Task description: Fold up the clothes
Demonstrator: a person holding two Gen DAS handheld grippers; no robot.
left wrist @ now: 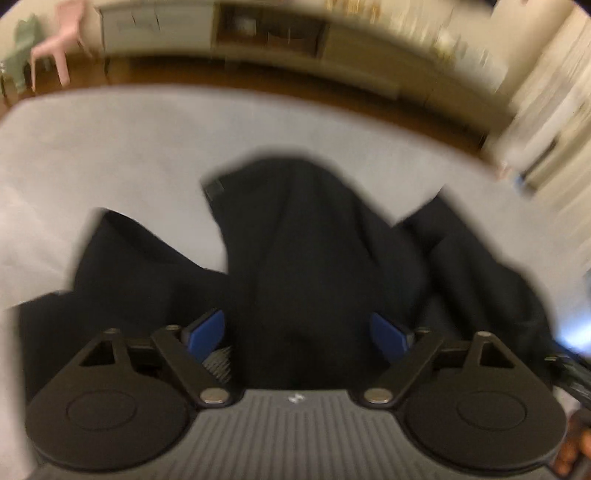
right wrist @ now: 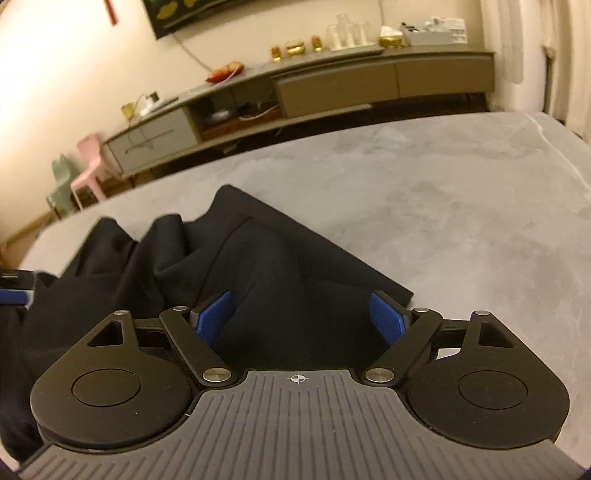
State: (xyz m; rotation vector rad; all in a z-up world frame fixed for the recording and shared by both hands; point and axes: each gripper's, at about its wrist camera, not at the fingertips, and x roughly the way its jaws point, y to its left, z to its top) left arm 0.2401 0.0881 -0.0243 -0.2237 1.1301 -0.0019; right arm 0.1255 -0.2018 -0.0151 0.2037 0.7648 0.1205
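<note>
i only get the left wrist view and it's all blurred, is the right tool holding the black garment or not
Observer: No. The right tool is open, its blue pads apart above the black fabric garment, not pinching it.
Operator: how does the cloth lie on that side
Observer: One straight edge runs diagonally across the grey bedcover; the rest is bunched in folds.
Operator: anything on the bed to the right of it
Observer: Only bare grey cover shows there in the right wrist view.
Operator: what's on the long sideboard
Observer: Clear glasses stand on the long low sideboard.
</note>
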